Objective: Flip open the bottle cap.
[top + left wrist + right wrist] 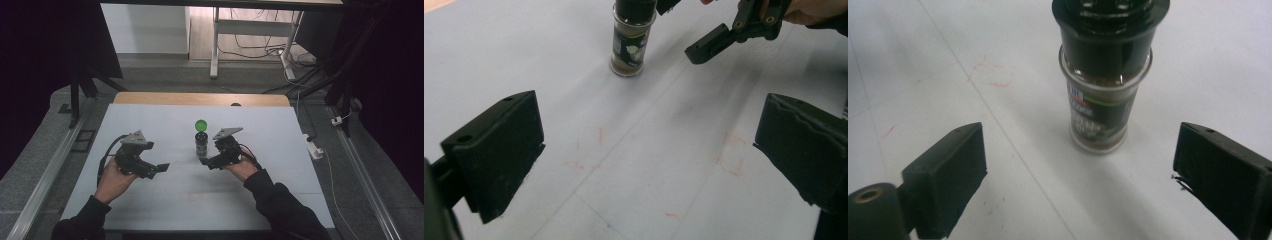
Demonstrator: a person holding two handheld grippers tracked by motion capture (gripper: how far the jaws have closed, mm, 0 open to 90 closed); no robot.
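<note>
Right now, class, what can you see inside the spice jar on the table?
Through the clear wall of the spice jar a brownish ground seasoning shows above and below the label. The label hides the middle, and the black grinder cap covers whatever sits at the top.

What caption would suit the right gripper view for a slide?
Open black jaws of the right gripper frame an upright spice jar on a white table.
</note>
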